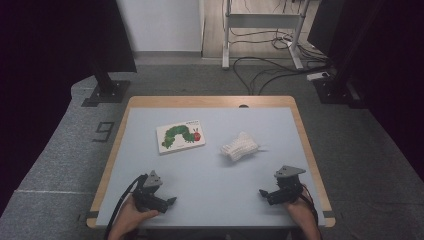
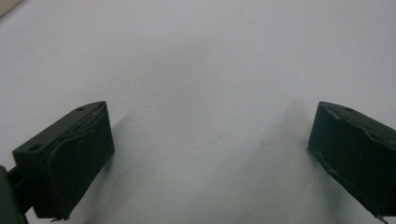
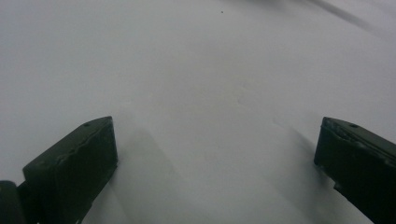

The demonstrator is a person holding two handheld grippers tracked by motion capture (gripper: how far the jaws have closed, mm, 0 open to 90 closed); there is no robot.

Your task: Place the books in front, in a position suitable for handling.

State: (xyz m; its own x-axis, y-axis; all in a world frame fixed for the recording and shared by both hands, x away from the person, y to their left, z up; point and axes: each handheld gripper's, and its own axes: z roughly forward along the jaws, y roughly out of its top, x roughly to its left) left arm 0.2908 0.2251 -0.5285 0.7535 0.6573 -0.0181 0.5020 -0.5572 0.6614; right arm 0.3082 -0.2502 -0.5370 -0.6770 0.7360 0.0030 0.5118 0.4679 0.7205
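A picture book (image 1: 180, 136) with a green caterpillar on its white cover lies flat left of the table's middle. To its right rests a crumpled white knitted cloth (image 1: 241, 146). My left gripper (image 1: 169, 202) sits low at the front left of the pale table (image 1: 210, 175), held by a hand, jaws wide apart and empty. My right gripper (image 1: 263, 194) rests at the front right, likewise open and empty. In the left gripper view the left gripper (image 2: 210, 149) has bare tabletop between its jaws. The right gripper view shows the right gripper (image 3: 215, 158) the same way.
The table has a wooden rim (image 1: 210, 101). Behind it on the grey floor stand two black stand bases (image 1: 105, 92), a white desk frame (image 1: 260, 30) and loose cables (image 1: 265, 70). A "9" mark (image 1: 103, 132) lies on the floor to the left.
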